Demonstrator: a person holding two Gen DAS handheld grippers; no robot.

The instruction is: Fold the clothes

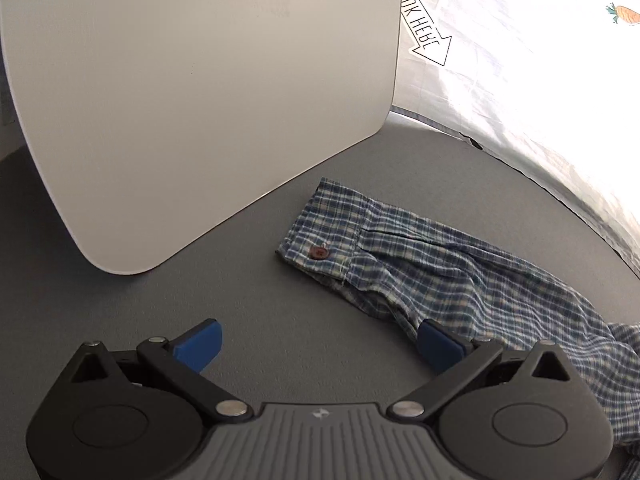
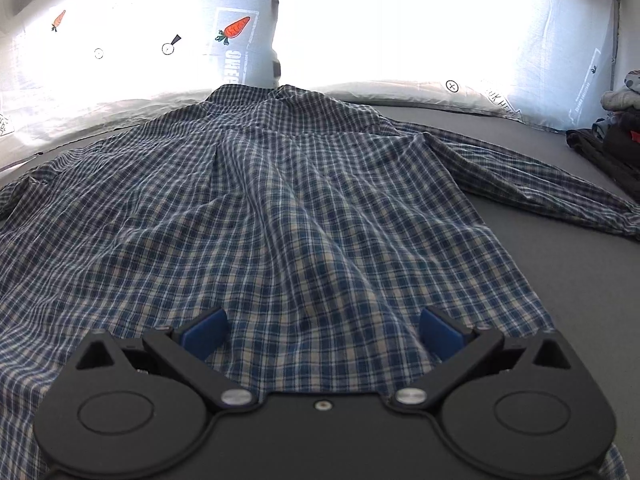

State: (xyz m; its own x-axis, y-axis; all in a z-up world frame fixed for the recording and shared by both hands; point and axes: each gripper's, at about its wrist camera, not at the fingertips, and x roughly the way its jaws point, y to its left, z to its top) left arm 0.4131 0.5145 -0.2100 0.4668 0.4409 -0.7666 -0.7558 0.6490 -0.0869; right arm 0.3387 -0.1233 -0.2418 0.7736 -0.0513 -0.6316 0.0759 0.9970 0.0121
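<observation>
A blue-and-white plaid shirt [image 2: 280, 208] lies spread flat, back up, on a grey surface, collar at the far end. Its right sleeve [image 2: 532, 176] stretches out to the right. My right gripper [image 2: 322, 334] hovers open over the shirt's lower hem, with nothing between its blue fingers. In the left wrist view the shirt's other sleeve [image 1: 432, 268] lies on the grey surface, its cuff [image 1: 320, 228] with a brown button [image 1: 319, 252] pointing left. My left gripper [image 1: 320, 346] is open beside that sleeve, its right finger at the fabric's near edge.
A white board [image 1: 200, 100] lies on the grey surface left of the cuff. A white printed sheet with carrots [image 2: 236, 28] hangs behind the work area. A pile of folded dark and light clothes [image 2: 612, 128] sits at the far right.
</observation>
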